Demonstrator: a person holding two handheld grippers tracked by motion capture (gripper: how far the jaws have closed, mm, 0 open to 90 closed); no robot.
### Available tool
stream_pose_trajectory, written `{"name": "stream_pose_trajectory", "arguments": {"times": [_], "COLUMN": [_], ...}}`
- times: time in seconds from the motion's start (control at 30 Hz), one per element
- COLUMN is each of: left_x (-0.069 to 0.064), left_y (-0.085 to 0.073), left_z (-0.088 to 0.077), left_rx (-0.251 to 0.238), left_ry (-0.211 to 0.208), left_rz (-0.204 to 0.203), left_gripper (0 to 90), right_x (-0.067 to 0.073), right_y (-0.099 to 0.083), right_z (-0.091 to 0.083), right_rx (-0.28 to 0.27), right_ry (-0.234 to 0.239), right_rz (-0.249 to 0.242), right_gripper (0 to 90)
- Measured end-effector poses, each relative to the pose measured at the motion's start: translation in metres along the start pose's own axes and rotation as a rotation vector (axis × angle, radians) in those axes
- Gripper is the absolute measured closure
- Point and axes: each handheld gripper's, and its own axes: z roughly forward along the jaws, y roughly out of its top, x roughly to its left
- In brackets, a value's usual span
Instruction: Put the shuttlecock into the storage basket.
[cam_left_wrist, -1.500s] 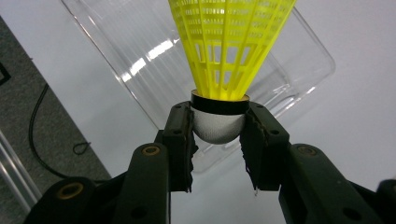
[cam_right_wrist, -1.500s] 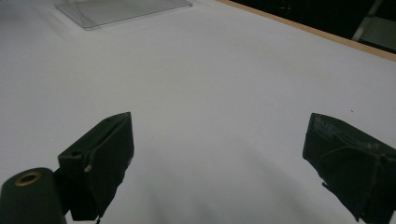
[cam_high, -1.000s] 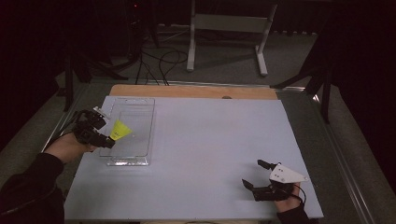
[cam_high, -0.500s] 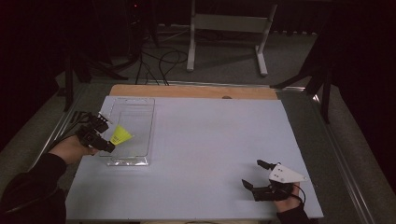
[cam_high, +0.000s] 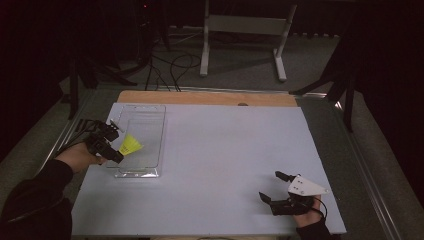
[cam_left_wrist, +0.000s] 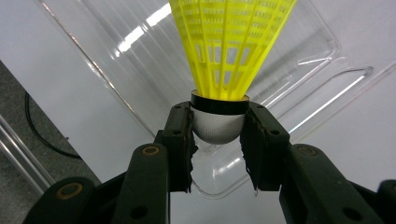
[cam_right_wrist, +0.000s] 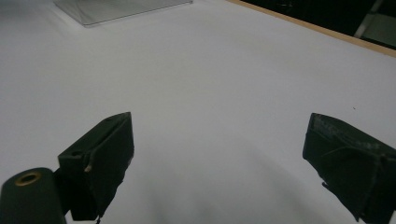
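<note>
Since a second ago the left gripper (cam_high: 111, 145) has drawn back toward the person and the near left edge of the table, carrying the yellow shuttlecock (cam_high: 131, 146) with it; the right gripper (cam_high: 274, 188) has kept its place.

The white table top (cam_high: 225, 150) takes up most of the high view, with a strip of bare wood (cam_high: 200, 97) along its far edge. A clear plastic tray (cam_high: 150, 112) lies flat on its left side.

The right gripper rests near the table's near right corner, well apart from the tray, jaws spread wide with nothing between them.

The left gripper's jaws are clamped on the shuttlecock's white rounded cork (cam_left_wrist: 218, 127), the yellow skirt (cam_left_wrist: 231, 42) pointing away over the tray's left part.
</note>
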Motion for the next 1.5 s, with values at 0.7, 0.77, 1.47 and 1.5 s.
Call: {"name": "stream_pose_trajectory", "arguments": {"times": [0.7, 0.77, 1.47, 1.5], "left_x": [-0.013, -0.013, -0.055, -0.058], "left_y": [0.011, 0.012, 0.041, 0.044], "left_z": [-0.017, -0.018, -0.019, -0.019], "left_rx": [-0.018, -0.022, -0.149, -0.156], "left_ry": [-0.038, -0.071, -0.078, -0.077], "left_rz": [0.024, 0.024, 0.164, 0.171], "left_gripper": [13.9, 5.3, 0.0, 0.0], "right_x": [0.0, 0.0, 0.0, 0.0], "right_y": [0.001, 0.001, 0.001, 0.001], "right_z": [-0.002, -0.002, -0.002, -0.002], "right_rx": [-0.007, -0.007, -0.009, -0.009], "right_ry": [-0.003, -0.004, -0.003, -0.003], "right_rz": [0.0, 0.001, 0.001, 0.002], "right_gripper": [9.1, 9.1, 9.1, 9.1]}}
